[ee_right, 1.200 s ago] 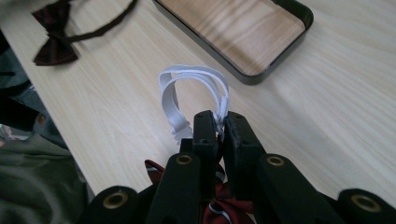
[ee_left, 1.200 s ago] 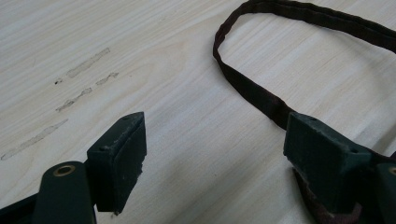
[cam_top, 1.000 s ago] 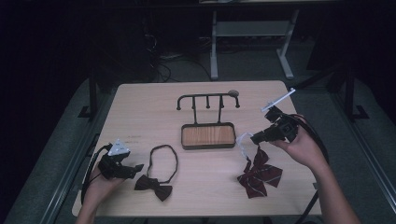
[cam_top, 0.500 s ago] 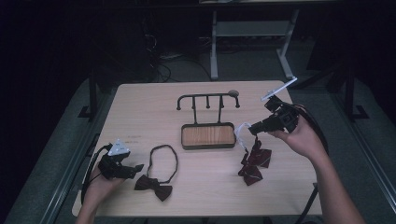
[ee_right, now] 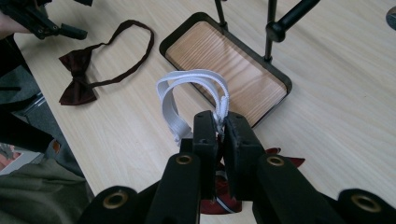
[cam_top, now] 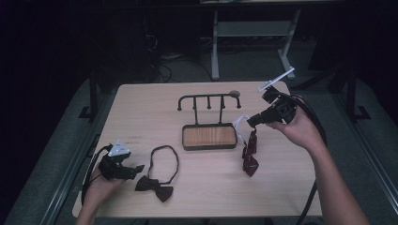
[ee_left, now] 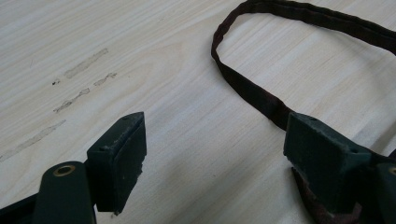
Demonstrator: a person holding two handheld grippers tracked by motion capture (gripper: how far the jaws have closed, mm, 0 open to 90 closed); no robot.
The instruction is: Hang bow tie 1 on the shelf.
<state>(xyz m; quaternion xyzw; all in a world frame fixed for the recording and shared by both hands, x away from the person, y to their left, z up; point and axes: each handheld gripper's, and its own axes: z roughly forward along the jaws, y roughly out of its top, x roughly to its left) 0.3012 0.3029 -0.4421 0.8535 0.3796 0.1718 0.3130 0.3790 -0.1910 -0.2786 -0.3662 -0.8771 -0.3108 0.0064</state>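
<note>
High view | right claw (cam_top: 250,121) clamped on white elastic strap (cam_top: 240,123) | red bow tie (cam_top: 249,153) dangling lengthwise below, just right of hook stand (cam_top: 209,99) | left claw (cam_top: 136,169) apart, idle on bench (cam_top: 141,103)

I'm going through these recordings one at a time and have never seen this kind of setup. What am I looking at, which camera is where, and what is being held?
No robot here: a person holds a two-jaw tool in each hand. The high view looks down on the wooden table from above the person's side. The other two pictures come from cameras riding on each tool, looking along its black jaws.

The right hand-held gripper is shut on the white elastic strap of a dark red bow tie, which hangs below it, its lower end at the table. The left hand-held gripper sits open, low over the table, beside a second bow tie that lies flat with its dark strap looped out. Between them stands a black hanger rack on a wooden-floored tray.
</note>
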